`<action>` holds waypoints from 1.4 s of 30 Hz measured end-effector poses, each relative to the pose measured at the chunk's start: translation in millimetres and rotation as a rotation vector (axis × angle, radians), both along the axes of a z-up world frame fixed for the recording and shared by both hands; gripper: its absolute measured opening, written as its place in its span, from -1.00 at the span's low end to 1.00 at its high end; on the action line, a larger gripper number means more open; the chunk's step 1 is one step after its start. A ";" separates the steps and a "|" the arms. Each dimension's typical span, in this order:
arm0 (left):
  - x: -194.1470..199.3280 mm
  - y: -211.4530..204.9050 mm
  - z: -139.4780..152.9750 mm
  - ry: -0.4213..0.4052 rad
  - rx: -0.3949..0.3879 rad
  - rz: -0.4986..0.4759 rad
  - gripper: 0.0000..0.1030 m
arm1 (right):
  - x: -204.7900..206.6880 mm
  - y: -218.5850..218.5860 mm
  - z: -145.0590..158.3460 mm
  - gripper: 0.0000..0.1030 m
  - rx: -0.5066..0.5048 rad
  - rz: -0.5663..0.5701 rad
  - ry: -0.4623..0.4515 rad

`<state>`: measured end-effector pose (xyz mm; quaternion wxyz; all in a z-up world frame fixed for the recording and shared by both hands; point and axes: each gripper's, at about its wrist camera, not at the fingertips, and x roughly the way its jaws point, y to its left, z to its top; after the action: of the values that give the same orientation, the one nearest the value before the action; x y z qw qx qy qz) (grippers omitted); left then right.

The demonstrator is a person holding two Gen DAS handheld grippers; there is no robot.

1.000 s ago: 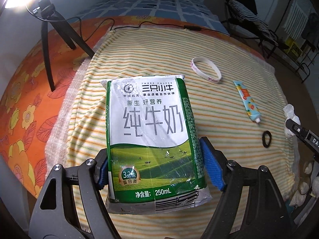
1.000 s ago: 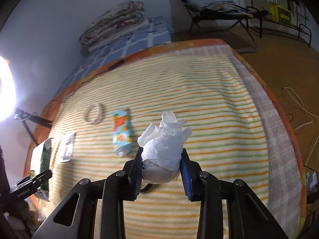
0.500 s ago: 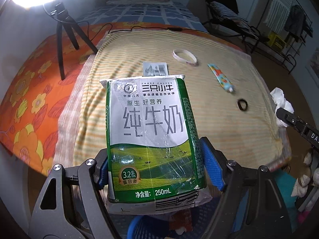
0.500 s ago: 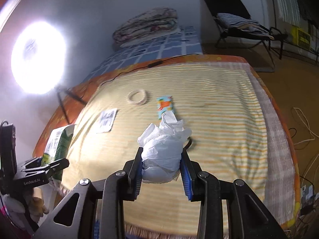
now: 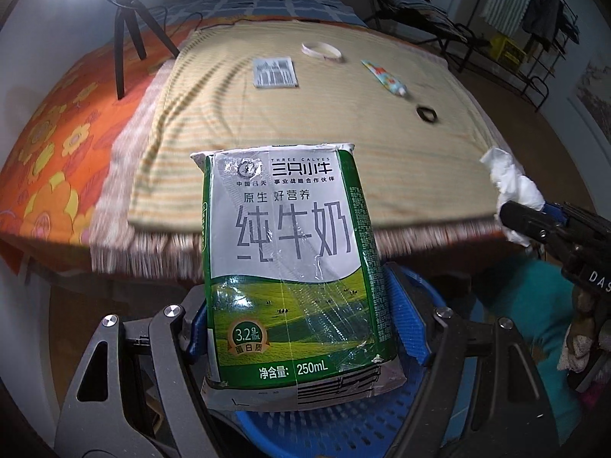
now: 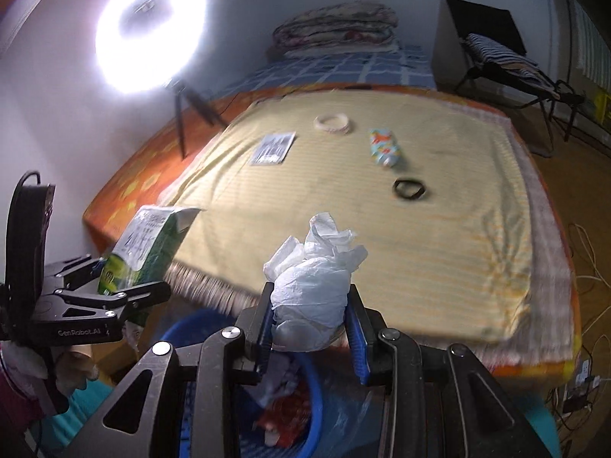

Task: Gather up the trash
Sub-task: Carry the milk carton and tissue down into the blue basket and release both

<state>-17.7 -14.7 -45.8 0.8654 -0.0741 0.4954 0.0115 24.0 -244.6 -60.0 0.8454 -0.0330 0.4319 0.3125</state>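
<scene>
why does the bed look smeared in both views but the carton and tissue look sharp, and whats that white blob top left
Left wrist view: the milk carton is crisp, while the striped blanket streaks with motion blur. Right wrist view: the tissue wad is sharp, the bed fringe smeared; the ring light blows out to pure white. Fisheye bends the bed edges in both.

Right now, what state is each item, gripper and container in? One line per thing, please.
Left gripper: shut on the milk carton, over the basket.
Milk carton: held upright, crumpled.
Right gripper: shut on the tissue wad.
Tissue wad: crumpled, held above the basket.
Blue basket: on the floor, open, trash inside.
Ring light: on.
Tube: lying flat on the blanket.
Hair tie: lying flat on the blanket.
</scene>
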 end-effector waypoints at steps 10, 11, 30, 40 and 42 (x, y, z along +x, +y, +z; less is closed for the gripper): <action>-33.9 -11.0 -30.7 0.049 0.001 -0.032 0.53 | -47.9 19.0 -35.8 -0.32 -0.064 0.097 0.032; -36.2 -11.0 -33.6 0.054 0.000 -0.032 0.53 | -51.8 21.5 -40.5 -0.32 -0.071 0.107 0.040; -60.9 -20.0 -87.5 0.173 0.011 -0.051 0.54 | -84.5 37.9 -94.2 -0.28 -0.157 0.189 0.121; -61.3 -34.0 -102.9 0.211 0.017 -0.076 0.55 | -85.1 39.4 -103.5 -0.28 -0.173 0.190 0.141; -57.8 -36.1 -106.0 0.221 0.018 -0.082 0.55 | -83.5 41.4 -105.0 -0.27 -0.175 0.190 0.147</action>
<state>-75.5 -50.8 -151.8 0.8060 -0.0440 0.5901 -0.0115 -59.5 -203.1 -165.0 0.7721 -0.1244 0.5132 0.3536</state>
